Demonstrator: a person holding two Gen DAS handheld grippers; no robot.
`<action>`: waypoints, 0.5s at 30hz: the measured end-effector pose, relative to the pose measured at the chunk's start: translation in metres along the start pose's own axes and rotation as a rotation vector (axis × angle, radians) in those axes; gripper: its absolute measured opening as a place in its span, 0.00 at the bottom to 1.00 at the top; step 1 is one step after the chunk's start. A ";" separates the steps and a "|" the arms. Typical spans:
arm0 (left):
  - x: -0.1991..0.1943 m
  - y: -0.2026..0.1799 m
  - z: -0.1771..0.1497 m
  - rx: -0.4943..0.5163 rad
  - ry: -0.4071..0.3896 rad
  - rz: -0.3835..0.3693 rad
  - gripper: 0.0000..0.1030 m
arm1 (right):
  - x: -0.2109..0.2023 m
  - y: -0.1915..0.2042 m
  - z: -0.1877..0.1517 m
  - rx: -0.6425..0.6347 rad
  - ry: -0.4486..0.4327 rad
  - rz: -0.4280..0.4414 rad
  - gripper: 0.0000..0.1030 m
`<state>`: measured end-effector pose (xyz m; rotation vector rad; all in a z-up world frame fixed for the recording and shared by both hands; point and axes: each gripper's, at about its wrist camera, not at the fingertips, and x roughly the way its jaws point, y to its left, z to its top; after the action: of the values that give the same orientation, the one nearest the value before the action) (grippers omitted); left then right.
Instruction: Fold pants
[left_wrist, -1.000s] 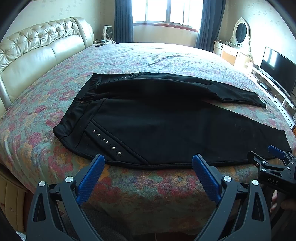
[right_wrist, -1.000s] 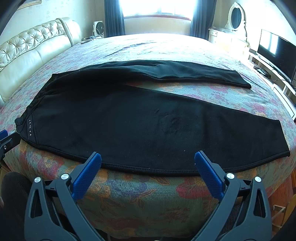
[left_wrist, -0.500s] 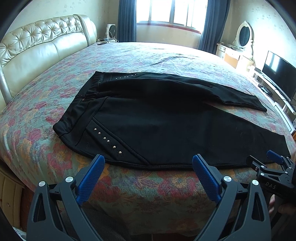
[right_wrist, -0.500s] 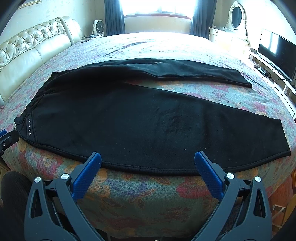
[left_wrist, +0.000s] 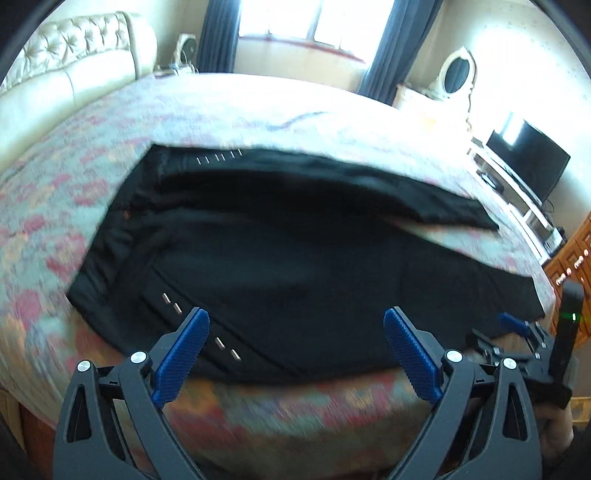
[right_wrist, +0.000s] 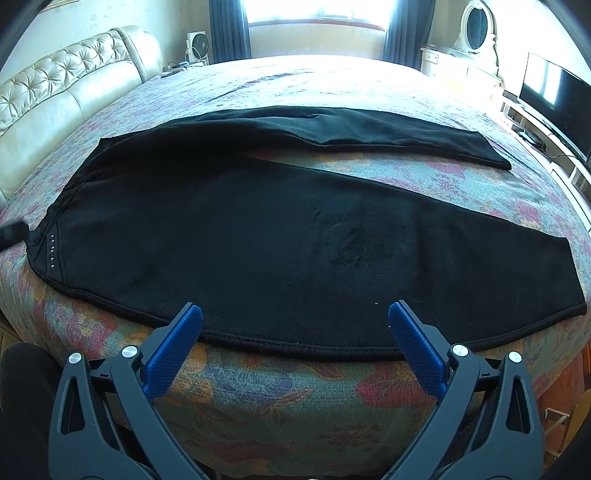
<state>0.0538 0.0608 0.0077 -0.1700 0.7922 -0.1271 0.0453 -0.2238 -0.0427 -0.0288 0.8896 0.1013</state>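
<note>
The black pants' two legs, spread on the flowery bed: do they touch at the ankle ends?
Apart. The right wrist view shows floral bedspread between the black pants legs' ends.

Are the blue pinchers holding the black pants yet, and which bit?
Nothing is held. The left gripper and right gripper are both open, near the black pants at their near edge.

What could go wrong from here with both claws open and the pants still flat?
1. The near leg's hem edge lies right at the bed edge; a shallow pinch by the right claw might slip off or drag the black pants toward the floor.
2. The left claw view is motion-blurred, so it may land off the studded waist corner.
</note>
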 end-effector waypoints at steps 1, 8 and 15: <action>0.002 0.013 0.016 -0.002 -0.023 0.004 0.92 | 0.001 0.001 0.003 -0.002 0.001 0.001 0.98; 0.076 0.127 0.123 -0.056 0.077 0.103 0.92 | 0.012 0.005 0.028 -0.009 -0.001 0.024 0.98; 0.163 0.192 0.171 -0.026 0.155 0.164 0.92 | 0.033 0.013 0.050 -0.040 0.025 0.038 0.98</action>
<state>0.2994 0.2378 -0.0259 -0.1200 0.9587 0.0252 0.1036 -0.2052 -0.0362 -0.0509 0.9132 0.1541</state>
